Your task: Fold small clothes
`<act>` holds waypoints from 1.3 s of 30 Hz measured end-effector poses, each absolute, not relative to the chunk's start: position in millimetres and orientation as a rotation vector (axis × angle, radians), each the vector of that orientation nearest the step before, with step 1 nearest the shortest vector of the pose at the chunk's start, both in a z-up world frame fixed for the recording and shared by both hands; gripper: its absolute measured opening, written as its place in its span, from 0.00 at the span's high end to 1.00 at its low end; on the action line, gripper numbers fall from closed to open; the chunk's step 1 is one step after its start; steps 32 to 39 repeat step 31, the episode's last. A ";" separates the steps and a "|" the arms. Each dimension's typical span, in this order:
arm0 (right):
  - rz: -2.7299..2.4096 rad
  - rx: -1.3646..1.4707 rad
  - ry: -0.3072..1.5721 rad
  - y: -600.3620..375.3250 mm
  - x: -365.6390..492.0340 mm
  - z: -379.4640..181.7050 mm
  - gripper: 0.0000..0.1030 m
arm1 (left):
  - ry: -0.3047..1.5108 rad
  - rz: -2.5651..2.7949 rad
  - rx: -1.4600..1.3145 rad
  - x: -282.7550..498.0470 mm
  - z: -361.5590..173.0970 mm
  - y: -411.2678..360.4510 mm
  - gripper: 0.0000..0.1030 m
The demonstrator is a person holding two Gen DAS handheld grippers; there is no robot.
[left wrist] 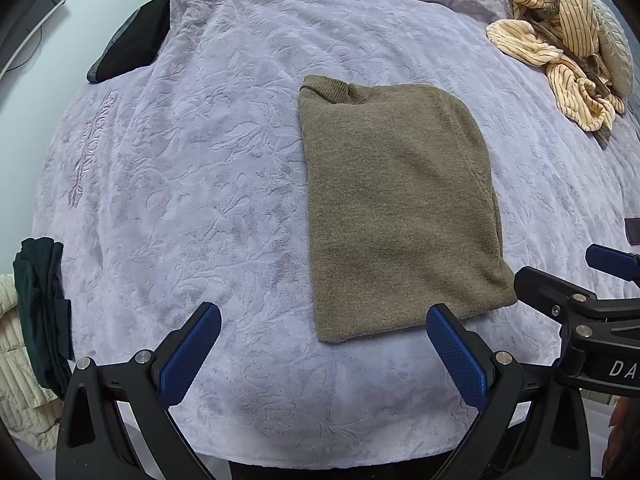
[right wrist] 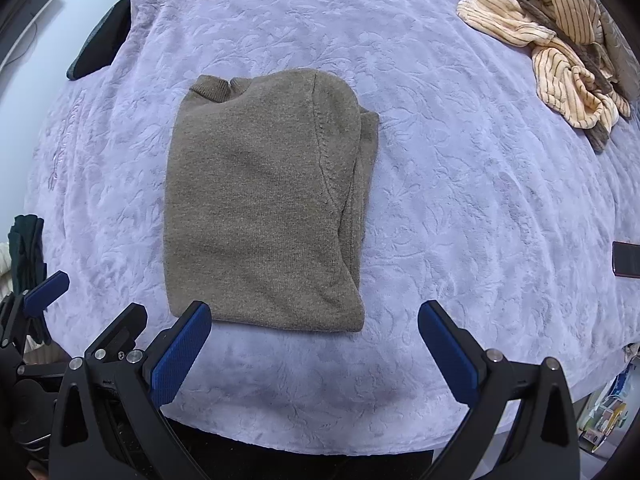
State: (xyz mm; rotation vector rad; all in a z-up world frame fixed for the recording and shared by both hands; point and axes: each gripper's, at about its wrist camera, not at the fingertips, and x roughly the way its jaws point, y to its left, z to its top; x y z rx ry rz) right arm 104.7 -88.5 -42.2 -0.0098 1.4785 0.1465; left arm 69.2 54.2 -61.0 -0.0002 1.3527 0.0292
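An olive-brown knit sweater lies folded into a tall rectangle on the lilac blanket, collar at the far end and sleeves tucked under its right side. My left gripper is open above the blanket just short of the sweater's near hem, nothing between its blue pads. My right gripper is open too, its left fingertip at the sweater's near-left corner, holding nothing. The right gripper also shows at the right edge of the left wrist view, and the left gripper at the left edge of the right wrist view.
A crumpled cream striped garment lies at the far right. A dark garment sits at the far left, and another dark green one hangs off the bed's left edge. A dark flat object lies at the right edge.
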 end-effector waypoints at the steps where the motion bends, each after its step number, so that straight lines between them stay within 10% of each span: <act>1: 0.147 -0.011 1.478 -88.2 104.9 -42.4 0.00 | 1.352 0.030 0.002 69.4 -61.0 54.0 0.00; 39: 0.146 -0.004 1.484 -87.9 105.8 -43.7 0.00 | 1.334 0.003 0.029 71.5 -59.6 48.4 0.00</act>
